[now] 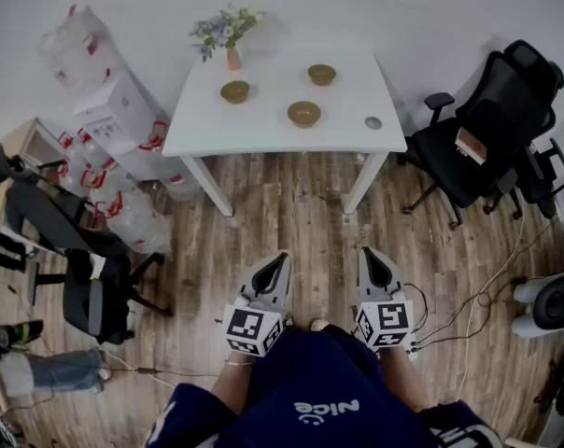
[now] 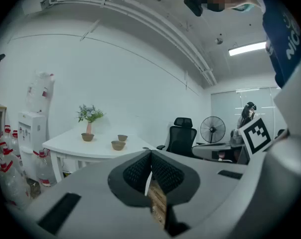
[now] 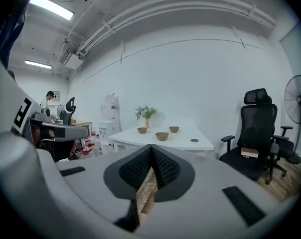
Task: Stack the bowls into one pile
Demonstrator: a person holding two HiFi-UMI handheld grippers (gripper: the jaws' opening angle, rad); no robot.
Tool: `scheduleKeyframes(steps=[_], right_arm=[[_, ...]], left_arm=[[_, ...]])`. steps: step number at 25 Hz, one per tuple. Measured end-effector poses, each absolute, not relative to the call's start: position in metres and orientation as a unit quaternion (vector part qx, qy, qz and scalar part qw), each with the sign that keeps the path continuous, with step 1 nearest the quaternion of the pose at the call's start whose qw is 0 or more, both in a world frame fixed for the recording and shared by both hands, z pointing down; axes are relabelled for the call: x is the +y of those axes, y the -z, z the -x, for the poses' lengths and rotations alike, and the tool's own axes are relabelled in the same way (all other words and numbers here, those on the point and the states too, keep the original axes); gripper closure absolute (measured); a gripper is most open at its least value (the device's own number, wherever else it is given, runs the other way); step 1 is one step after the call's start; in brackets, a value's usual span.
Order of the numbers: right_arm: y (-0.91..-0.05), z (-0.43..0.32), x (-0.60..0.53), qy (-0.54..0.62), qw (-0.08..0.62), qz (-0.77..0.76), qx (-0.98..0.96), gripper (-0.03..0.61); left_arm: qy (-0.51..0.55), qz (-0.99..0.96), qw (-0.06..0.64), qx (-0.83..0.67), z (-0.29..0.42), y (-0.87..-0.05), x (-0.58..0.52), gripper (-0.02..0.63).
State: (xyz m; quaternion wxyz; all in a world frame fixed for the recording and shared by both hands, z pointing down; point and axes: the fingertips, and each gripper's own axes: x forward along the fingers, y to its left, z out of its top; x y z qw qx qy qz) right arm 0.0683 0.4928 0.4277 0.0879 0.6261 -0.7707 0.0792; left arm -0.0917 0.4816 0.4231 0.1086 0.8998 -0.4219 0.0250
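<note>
Three brown bowls stand apart on a white table: one at the left, one at the back right, one nearer the front. In the right gripper view the same bowls sit far ahead on the table; the left gripper view shows two of them, one being. My left gripper and right gripper are held close to my body over the wooden floor, well short of the table. Both are shut with nothing between the jaws.
A vase of flowers stands at the table's back left and a small round lid near its right edge. A black office chair is right of the table. Boxes and water bottles crowd the left. Cables lie on the floor at right.
</note>
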Motion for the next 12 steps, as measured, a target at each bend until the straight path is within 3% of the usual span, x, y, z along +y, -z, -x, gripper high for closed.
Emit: scheduleKeyframes(steps=[12], right_arm=[[-0.436, -0.036, 0.49, -0.067, 0.097, -0.629, -0.769, 0.557]], left_arm=[[-0.021, -0.894, 0.113, -0.432, 0.13, -0.434, 0.467, 0.597]])
